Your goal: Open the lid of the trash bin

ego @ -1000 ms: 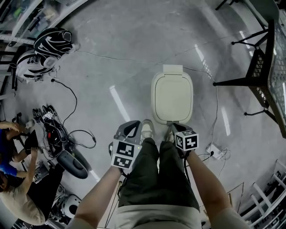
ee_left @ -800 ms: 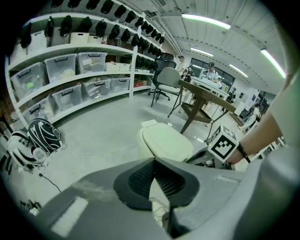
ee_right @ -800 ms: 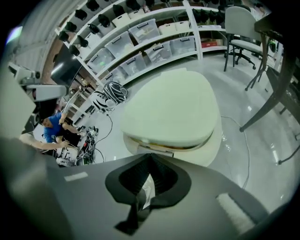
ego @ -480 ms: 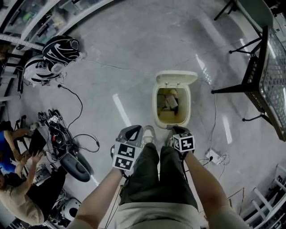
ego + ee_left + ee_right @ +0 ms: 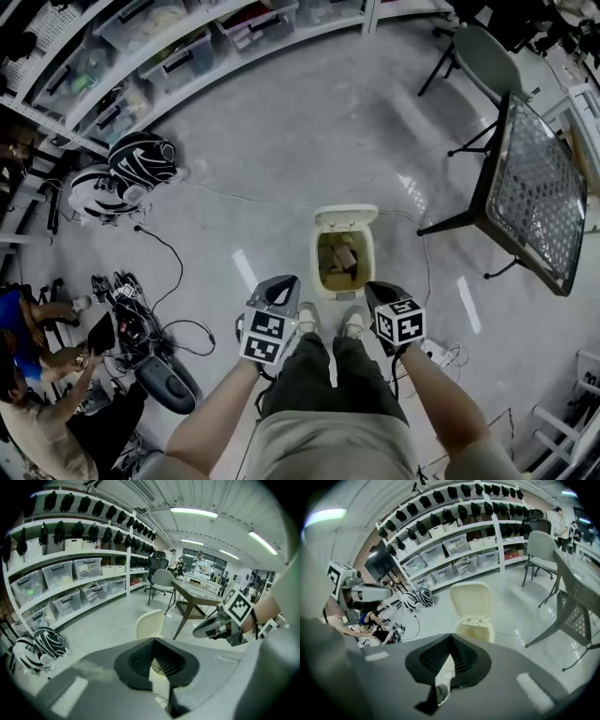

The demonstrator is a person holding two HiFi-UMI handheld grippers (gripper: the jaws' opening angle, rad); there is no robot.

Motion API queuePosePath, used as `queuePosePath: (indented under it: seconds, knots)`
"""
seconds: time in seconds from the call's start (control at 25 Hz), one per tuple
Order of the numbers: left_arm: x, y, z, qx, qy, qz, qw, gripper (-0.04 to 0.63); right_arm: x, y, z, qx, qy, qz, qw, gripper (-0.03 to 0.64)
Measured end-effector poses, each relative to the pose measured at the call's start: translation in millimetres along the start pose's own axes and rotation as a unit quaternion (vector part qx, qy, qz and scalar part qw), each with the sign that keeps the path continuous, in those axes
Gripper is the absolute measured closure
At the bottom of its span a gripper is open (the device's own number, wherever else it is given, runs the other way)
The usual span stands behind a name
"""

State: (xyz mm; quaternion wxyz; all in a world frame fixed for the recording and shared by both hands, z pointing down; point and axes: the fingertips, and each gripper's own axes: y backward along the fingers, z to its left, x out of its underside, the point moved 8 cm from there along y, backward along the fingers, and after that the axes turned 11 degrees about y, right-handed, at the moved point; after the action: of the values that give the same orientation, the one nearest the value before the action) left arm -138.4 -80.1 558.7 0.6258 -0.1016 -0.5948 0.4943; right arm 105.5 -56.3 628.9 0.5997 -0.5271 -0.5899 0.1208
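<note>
The bin point(image 5: 317, 264) stands on the floor just past the person's shoes point(image 5: 306, 320), at 12 o'clock from them. Its lid point(image 5: 345, 217) is already tipped up and back on the far edge, so the cream inside of the lid faces the person and the mouth is open, with some brownish scraps point(image 5: 339, 255) lying inside. Neither tool touches it. The left hand-held gripper point(image 5: 278, 289) hangs at 10 o'clock from the shoes and the right hand-held gripper point(image 5: 378, 292) at 2 o'clock, both at about waist level and pointing forward, one either side of the bin and well short of the lid. Each gripper view shows its own jaws clenched together with nothing caught between them, only floor and bin showing past the tips. Since nothing holds the lid by hand, it is most likely propped by a foot pedal, though the pedal itself cannot be made out where the toes sit just beside the bin's near wall. The tools seem kept low and apart so that they stay out of the lid's swing. By the look of it the task is done. A mesh table point(image 5: 536, 192) stands at 2 o'clock, well apart.
</note>
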Motion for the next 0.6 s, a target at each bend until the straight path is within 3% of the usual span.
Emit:
queuePosePath:
  seconds: [0.24, 0.4, 0.6]
  knots:
    - [-80.6, 52.9, -16.0, 0.014, -0.045, -0.057, 0.9973, 0.594, -90.6, 89.4, 16.7, 0.028, 0.015, -0.105, 0.994, 0.614]
    - [-126.0, 94.4, -31.3, 0.023, -0.084, -0.115, 0.9895, 0.594, -137.8, 141.3, 41.4, 0.054, 0.087, -0.155, 0.983, 0.614]
    - [-160.8, 147.1, -56.9, 0.028, -0.12, -0.164, 0.9789, 0.594, -178.4, 210.0, 71.3, 0.066, 0.12, -0.22, 0.966, 0.614]
